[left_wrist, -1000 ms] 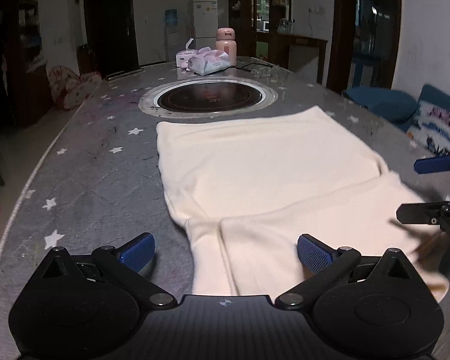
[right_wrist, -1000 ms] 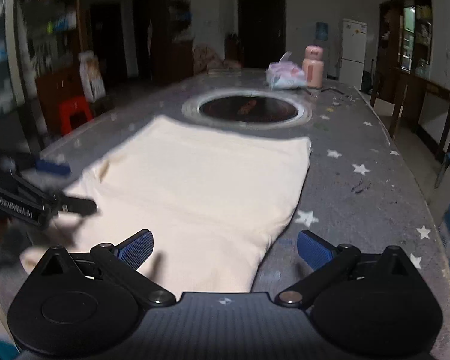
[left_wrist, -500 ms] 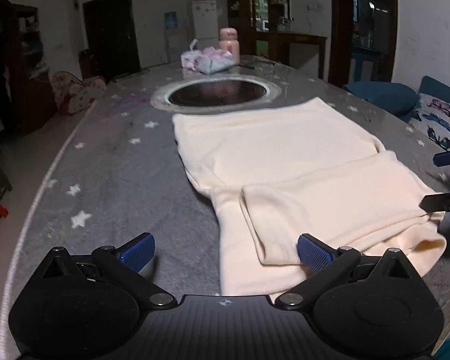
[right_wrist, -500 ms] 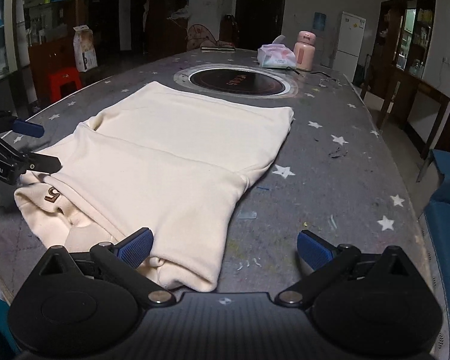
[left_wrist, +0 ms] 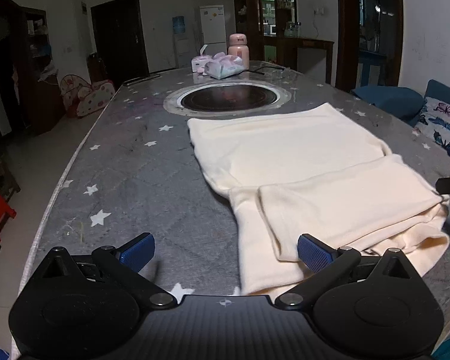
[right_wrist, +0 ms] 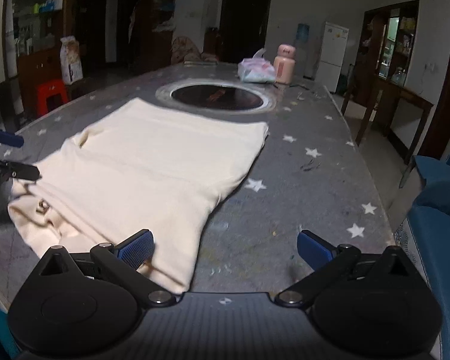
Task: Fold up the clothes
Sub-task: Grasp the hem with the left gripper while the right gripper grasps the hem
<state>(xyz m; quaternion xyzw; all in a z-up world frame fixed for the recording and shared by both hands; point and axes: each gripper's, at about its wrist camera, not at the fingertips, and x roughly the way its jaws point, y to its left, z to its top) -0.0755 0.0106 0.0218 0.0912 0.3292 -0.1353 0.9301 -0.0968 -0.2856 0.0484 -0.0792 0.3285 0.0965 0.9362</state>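
Both of our grippers have drawn back from the cream garment (left_wrist: 300,162) since the earlier frames, and it now lies still. Our left gripper (left_wrist: 225,250) and right gripper (right_wrist: 225,247) stand wide apart in the jaws, holding nothing, one at each near corner of the cloth. We judge a fold is laid: the near part is doubled over the body, sleeves tucked in. Next we need a fresh hold on an edge for another fold. Pale and soft, it lies flat just on our side of the round hotplate (left_wrist: 228,100) on the starred table (left_wrist: 129,165).
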